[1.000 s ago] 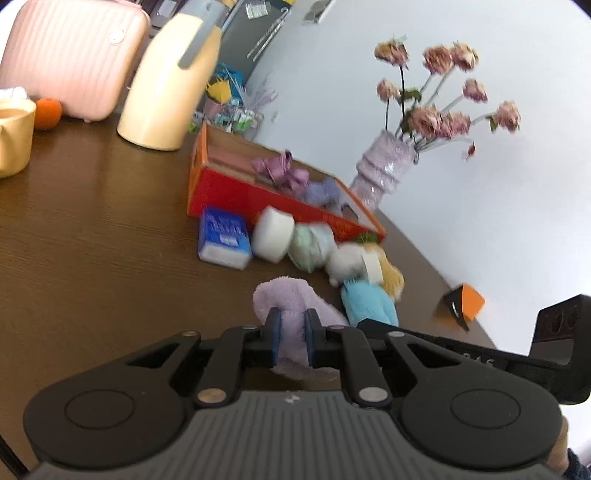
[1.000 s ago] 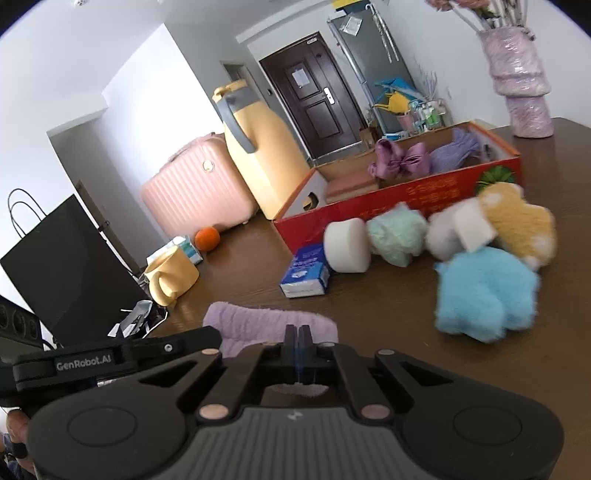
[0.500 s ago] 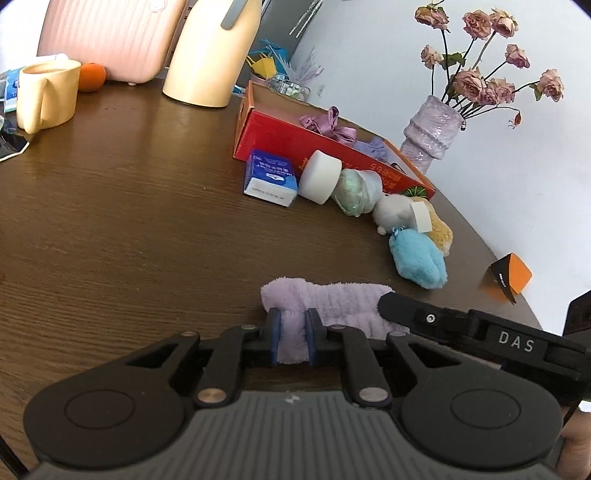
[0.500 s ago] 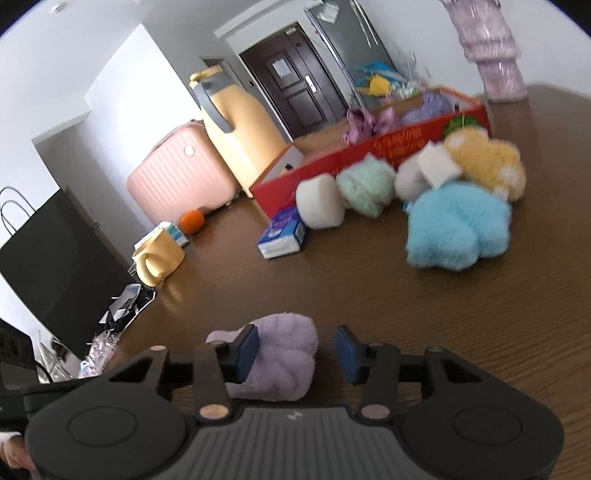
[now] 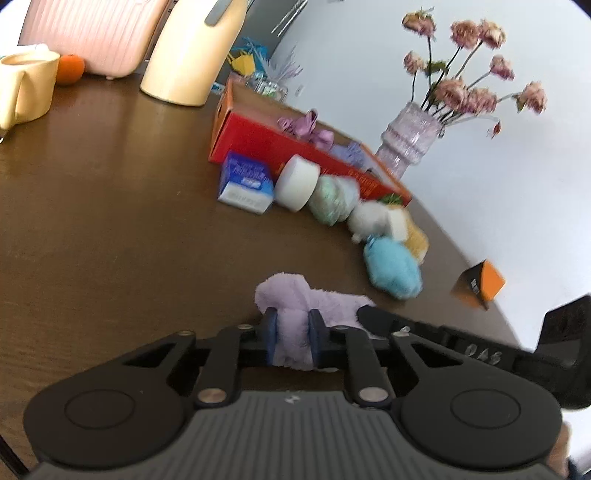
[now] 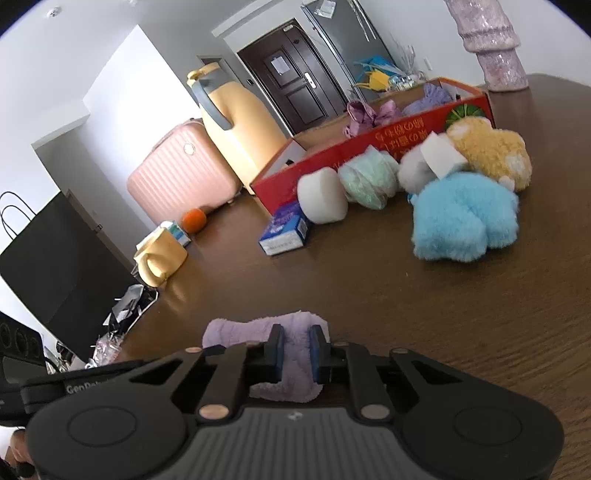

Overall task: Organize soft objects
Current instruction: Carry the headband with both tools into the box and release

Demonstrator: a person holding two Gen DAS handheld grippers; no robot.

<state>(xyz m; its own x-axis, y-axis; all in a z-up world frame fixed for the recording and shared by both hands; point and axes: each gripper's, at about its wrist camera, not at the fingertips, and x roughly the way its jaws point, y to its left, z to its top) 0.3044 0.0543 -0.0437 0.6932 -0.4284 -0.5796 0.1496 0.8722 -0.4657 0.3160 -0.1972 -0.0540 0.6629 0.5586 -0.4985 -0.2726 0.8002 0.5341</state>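
Observation:
A lilac fluffy cloth (image 5: 295,295) lies on the brown table, held at both ends. My left gripper (image 5: 293,334) is shut on one end of it. My right gripper (image 6: 295,349) is shut on the other end of the cloth (image 6: 258,326). Beyond it lie a blue plush (image 5: 391,267) (image 6: 461,218), a yellow plush (image 6: 491,151), a white plush (image 5: 369,221), a mint puff (image 5: 330,199) and a white sponge roll (image 5: 297,182). A red cardboard box (image 5: 258,142) (image 6: 369,144) behind them holds a purple bow (image 5: 306,125).
A blue tissue pack (image 5: 245,184) lies by the box. A cream jug (image 5: 192,48), pink suitcase (image 5: 88,33), yellow mug (image 5: 24,88) and orange (image 5: 70,68) stand at the back. A flower vase (image 5: 406,144) stands right of the box, an orange-black block (image 5: 480,284) near the table edge.
My right gripper was open around the cloth's end half a second ago and has now shut on it. The left gripper keeps its hold; both views shifted slightly.

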